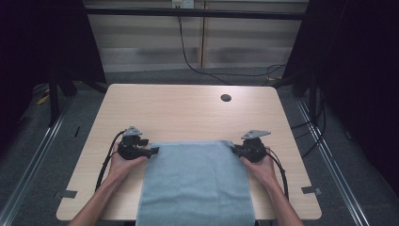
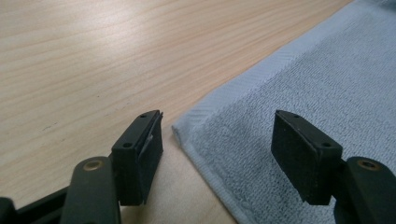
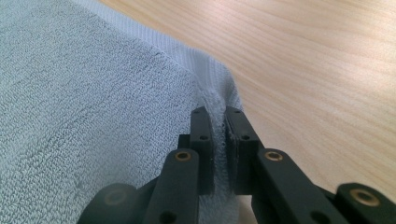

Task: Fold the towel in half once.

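A light blue towel [image 1: 195, 181] lies flat on the near half of the wooden table [image 1: 188, 108], its front edge hanging over the table's near side. My left gripper [image 1: 154, 150] rests at the towel's far left corner. In the left gripper view the gripper [image 2: 219, 123] is open, one jaw over bare wood and the other over the towel [image 2: 303, 70], with the corner between them and untouched. My right gripper [image 1: 234, 149] is at the far right corner. In the right gripper view it [image 3: 218, 116] is shut on the bunched hem of the towel [image 3: 84, 93].
A round cable hole [image 1: 226, 98] sits in the table's far right part. Grey tape marks lie near the front left [image 1: 68, 193] and front right [image 1: 311, 190] corners. The far half of the table is bare wood. Cables trail over the floor beyond.
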{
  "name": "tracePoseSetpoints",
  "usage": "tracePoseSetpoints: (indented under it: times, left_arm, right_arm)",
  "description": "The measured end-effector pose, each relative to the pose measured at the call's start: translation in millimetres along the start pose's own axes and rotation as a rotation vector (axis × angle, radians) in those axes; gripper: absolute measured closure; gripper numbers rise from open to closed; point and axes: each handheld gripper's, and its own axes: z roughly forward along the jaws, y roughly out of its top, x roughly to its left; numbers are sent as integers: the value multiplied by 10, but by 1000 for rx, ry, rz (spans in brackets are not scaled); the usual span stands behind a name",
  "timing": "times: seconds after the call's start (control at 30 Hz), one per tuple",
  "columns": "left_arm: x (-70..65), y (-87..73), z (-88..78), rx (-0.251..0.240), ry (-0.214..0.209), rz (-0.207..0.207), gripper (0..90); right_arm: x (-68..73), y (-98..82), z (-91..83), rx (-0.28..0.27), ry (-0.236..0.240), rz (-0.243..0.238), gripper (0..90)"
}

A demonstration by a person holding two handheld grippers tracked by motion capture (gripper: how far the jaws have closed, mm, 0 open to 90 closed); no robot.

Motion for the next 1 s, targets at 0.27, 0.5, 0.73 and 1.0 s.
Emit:
tracePoseSetpoints:
  times: [0.27,0.5,0.73,1.0]
  left_arm:
    - [-115,1,28,12,-44,62,411]
    - [-220,-9,55,23,-107,118,689]
    - [-197,-10,42,30,-124,77,778]
    - [-132,44,-101,-35,-160,24,780]
  right_arm:
    - [-4,-3,1,-3,6,6,831]
    - [-13,-40,-3,-27,62,69,839]
    - [-1,-34,-31,-30,71,73,854]
    - [42,77,-174,-98,119,80,862]
